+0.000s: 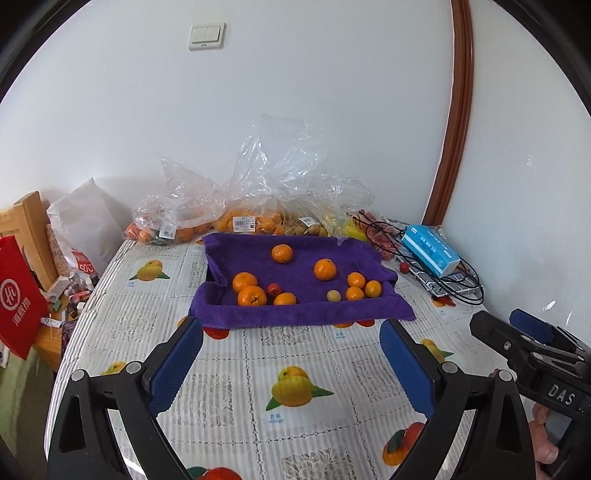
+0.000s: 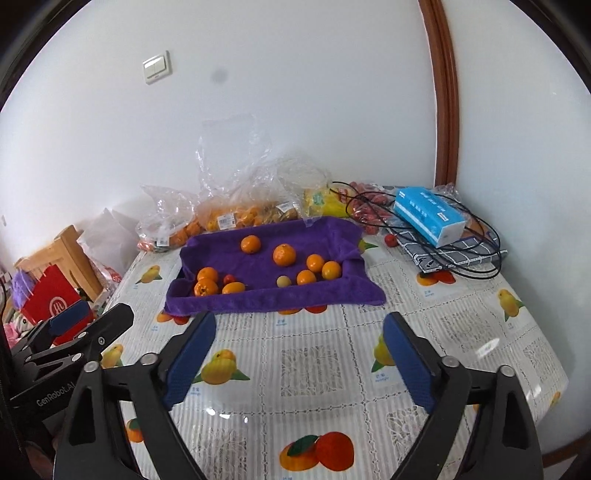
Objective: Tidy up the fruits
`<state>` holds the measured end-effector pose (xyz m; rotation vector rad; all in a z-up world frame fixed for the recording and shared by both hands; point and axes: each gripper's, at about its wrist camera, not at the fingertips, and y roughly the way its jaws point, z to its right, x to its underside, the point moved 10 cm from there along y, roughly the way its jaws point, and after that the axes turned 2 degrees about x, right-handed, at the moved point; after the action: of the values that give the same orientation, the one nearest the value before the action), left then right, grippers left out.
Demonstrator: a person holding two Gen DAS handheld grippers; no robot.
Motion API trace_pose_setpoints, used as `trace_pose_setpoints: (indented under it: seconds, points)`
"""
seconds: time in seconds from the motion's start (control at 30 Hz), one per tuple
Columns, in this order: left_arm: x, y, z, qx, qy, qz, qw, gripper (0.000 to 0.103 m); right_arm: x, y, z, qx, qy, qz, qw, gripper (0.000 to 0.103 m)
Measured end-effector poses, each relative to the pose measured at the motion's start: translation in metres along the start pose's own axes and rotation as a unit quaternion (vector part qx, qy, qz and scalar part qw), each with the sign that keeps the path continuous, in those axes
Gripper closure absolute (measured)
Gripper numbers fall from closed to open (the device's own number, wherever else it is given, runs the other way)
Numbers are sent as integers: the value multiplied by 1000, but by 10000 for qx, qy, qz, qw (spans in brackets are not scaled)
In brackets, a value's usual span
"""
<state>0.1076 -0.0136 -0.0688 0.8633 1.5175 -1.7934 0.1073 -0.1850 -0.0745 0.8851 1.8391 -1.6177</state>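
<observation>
Oranges (image 1: 284, 275) (on purple towel (image 1: 295, 314)) beyond both open claws

My right gripper (image 2: 299, 356) hangs with jaws spread wide and empty over the fruit-print tablecloth (image 2: 314, 369); beyond, small orange tangerines (image 2: 284, 255) lie scattered on a rumpled purple towel (image 2: 273, 295).

Count on the purple towel (image 1: 295, 310): 8 oranges (image 1: 325, 270), 1 small red fruit (image 1: 273, 289), 1 pale yellow-green fruit (image 1: 333, 295). Behind it, approx. 3 clear plastic bags (image 1: 177, 218) of produce; exact no. of fruits inside can't be told. Also 1 blue tissue pack (image 1: 430, 251), 1 loose red fruit (image 1: 404, 267) near it, 1 red paper bag (image 1: 18, 302), 1 wall switch (image 1: 207, 36).
</observation>
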Motion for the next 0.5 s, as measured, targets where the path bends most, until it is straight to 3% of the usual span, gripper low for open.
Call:
trace_pose_setpoints:
  seconds: [0.2,0.5]
  points:
    - [3,-17,4,-57,36,90,9999,4,6,-17,5,96,-31,58,9999,1]
    - [6,-26,5,-65,14,101,9999,3,12,-33,8,150,-64,123,9998,0]
